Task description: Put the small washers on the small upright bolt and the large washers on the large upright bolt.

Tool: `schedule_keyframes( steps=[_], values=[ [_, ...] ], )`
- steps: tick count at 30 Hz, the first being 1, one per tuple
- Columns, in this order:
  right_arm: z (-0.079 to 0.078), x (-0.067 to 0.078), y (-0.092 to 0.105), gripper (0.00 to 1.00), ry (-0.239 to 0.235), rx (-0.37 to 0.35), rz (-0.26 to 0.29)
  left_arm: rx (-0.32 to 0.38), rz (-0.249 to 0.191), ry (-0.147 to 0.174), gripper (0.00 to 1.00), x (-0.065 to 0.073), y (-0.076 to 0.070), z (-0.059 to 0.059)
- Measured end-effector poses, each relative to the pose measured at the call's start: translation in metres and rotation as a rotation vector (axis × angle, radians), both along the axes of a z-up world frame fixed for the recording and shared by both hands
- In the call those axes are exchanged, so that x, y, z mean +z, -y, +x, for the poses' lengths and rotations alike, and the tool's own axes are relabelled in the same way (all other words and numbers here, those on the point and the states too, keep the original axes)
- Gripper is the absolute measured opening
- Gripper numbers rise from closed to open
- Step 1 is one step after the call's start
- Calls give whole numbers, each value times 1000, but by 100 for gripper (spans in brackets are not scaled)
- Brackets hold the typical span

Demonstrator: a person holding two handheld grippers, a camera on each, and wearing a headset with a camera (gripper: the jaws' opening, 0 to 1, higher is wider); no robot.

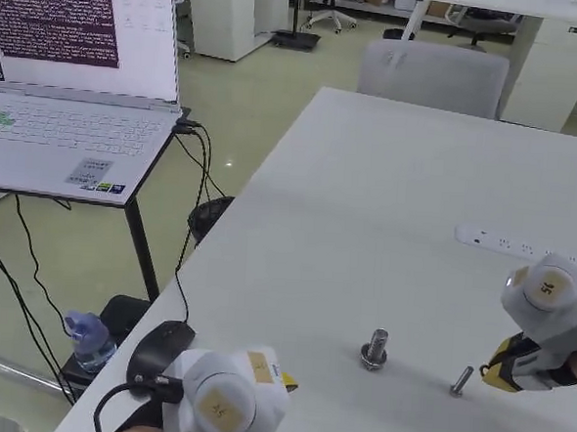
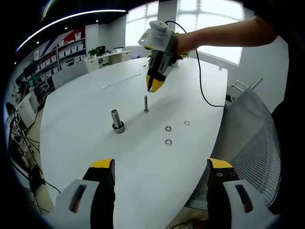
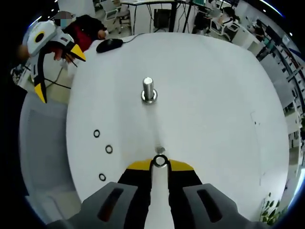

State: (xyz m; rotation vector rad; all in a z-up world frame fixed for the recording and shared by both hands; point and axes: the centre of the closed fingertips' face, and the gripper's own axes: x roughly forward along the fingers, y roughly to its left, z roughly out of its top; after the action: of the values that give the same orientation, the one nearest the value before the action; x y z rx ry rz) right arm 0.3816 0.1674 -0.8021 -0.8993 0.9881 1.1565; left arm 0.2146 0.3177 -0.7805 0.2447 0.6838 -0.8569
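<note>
My right gripper (image 3: 160, 164) pinches a small washer (image 3: 160, 161) right over the small upright bolt (image 2: 146, 102), not yet threaded on. The large upright bolt (image 3: 148, 89) nearby seems already ringed at its foot. Three loose washers (image 3: 109, 149) wait on the table (image 1: 387, 202). My left gripper (image 2: 159, 167) hangs wide open, empty, at the table's edge.

My left tool (image 1: 258, 386) is cut off by the bottom edge of the head view, with most of its jaws hidden behind its own body. My right tool (image 1: 497, 374) runs off the right edge. In the right gripper view, the small bolt (image 3: 160, 150) sits mostly hidden behind my tool's tips. The washer (image 3: 160, 161) pinched there is too small to size. The three loose washers (image 3: 109, 149) are also too tiny to sort. I cannot tell what rings the foot of the large bolt (image 3: 148, 90).
</note>
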Motion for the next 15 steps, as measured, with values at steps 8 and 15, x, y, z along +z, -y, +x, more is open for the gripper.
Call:
schedule_keyframes(
  steps=[8,15],
  values=[
    [5,-7,-8,13,-10,21,-16,18,-20,2,83,1,-1,3],
    [4,-12,-10,13,-22,31,-26,21,-39,11,87,3,1,5]
  ],
)
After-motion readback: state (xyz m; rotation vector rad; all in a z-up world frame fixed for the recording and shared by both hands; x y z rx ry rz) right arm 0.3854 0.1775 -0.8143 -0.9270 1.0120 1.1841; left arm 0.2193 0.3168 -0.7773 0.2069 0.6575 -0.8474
